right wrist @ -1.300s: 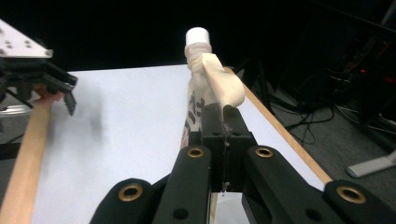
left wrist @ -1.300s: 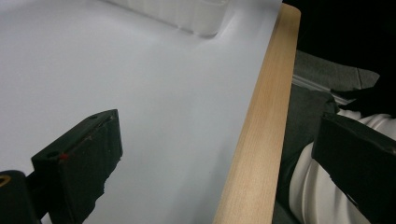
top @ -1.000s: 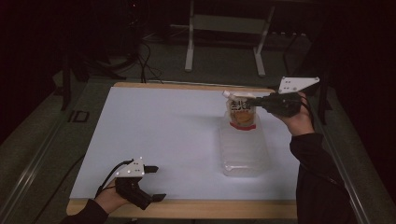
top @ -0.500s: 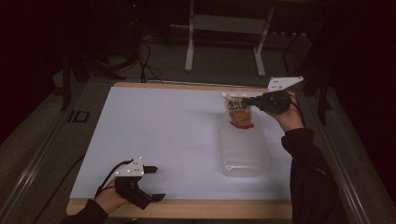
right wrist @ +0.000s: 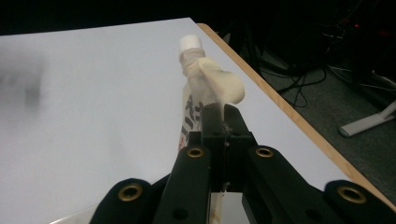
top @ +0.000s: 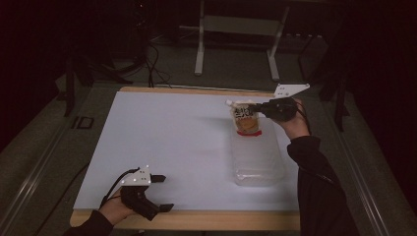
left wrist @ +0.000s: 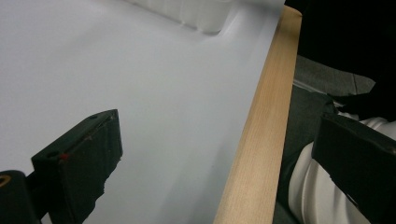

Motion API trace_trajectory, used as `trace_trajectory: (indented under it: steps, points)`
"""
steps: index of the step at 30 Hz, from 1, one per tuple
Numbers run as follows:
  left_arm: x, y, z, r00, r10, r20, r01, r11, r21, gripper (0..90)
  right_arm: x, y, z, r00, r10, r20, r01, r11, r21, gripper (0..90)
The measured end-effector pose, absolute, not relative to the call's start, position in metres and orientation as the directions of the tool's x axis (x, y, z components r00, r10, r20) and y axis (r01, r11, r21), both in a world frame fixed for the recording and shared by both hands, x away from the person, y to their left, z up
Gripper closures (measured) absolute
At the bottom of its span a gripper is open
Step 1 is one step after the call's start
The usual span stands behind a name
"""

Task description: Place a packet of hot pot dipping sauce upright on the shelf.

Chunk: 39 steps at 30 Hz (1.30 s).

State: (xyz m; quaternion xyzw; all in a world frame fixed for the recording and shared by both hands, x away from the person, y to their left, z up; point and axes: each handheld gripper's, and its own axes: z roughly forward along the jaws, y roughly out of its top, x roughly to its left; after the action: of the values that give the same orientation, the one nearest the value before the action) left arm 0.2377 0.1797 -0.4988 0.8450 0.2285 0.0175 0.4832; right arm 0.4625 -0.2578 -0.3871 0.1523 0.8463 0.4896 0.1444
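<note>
now right gripper (top: 259,109) clamping pouch (top: 245,121)

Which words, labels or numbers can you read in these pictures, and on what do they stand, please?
Dark characters on the front of the pouch held by the right gripper: too small and blurred to read in the high view.
The same print on the pouch in the right gripper view: seen edge-on, unreadable.
There is no other text: none on the clear container, the table or the left gripper.

Overhead view; two close table-level (top: 162,128) views
</note>
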Motion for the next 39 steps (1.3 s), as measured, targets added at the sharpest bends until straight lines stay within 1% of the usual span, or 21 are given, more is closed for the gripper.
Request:
trace_trajectory:
  steps: [7,11,16,22,28,30,33,34,35,37,39]
  points:
    - [0.238,0.179,-0.500,0.895,0.401,-0.197,0.373,-0.428,0.823,1.9,0.462,-0.259,-0.402,-0.918,0.392,-0.054,0.147,0.465,0.873,90.0]
    - [0.238,0.179,-0.500,0.895,0.401,-0.197,0.373,-0.429,0.822,1.9,0.461,-0.265,-0.412,-0.916,0.401,-0.025,0.171,0.446,0.879,90.0]
    - [0.238,0.179,-0.500,0.895,0.401,-0.195,0.373,-0.431,0.821,1.9,0.459,-0.270,-0.423,-0.912,0.410,-0.005,0.197,0.449,0.872,90.0]
    - [0.239,0.179,-0.500,0.895,0.401,-0.194,0.371,-0.431,0.823,1.9,0.457,-0.284,-0.432,-0.896,0.445,0.016,0.222,0.415,0.882,90.0]
    - [0.239,0.179,-0.500,0.895,0.400,-0.196,0.372,-0.427,0.824,1.9,0.454,-0.296,-0.436,-0.873,0.487,0.020,0.251,0.414,0.875,89.1]
    - [0.239,0.178,-0.500,0.895,0.400,-0.196,0.371,-0.427,0.825,1.9,0.454,-0.300,-0.436,-0.866,0.500,0.021,0.262,0.417,0.870,87.5]
    - [0.239,0.178,-0.500,0.896,0.399,-0.195,0.370,-0.429,0.824,1.9,0.453,-0.303,-0.436,-0.859,0.512,0.026,0.274,0.414,0.868,82.3]
    - [0.239,0.178,-0.500,0.896,0.400,-0.195,0.371,-0.430,0.823,1.9,0.453,-0.303,-0.435,-0.855,0.518,0.027,0.277,0.412,0.868,80.2]
    - [0.239,0.178,-0.500,0.896,0.400,-0.194,0.370,-0.431,0.823,1.9,0.452,-0.304,-0.434,-0.851,0.525,0.023,0.277,0.410,0.869,75.2]
    - [0.239,0.178,-0.500,0.896,0.399,-0.194,0.370,-0.431,0.823,1.9,0.451,-0.306,-0.431,-0.841,0.541,0.017,0.283,0.412,0.866,72.5]
    - [0.239,0.179,-0.500,0.896,0.399,-0.194,0.370,-0.430,0.824,1.9,0.450,-0.307,-0.428,-0.834,0.552,0.011,0.285,0.413,0.865,67.5]
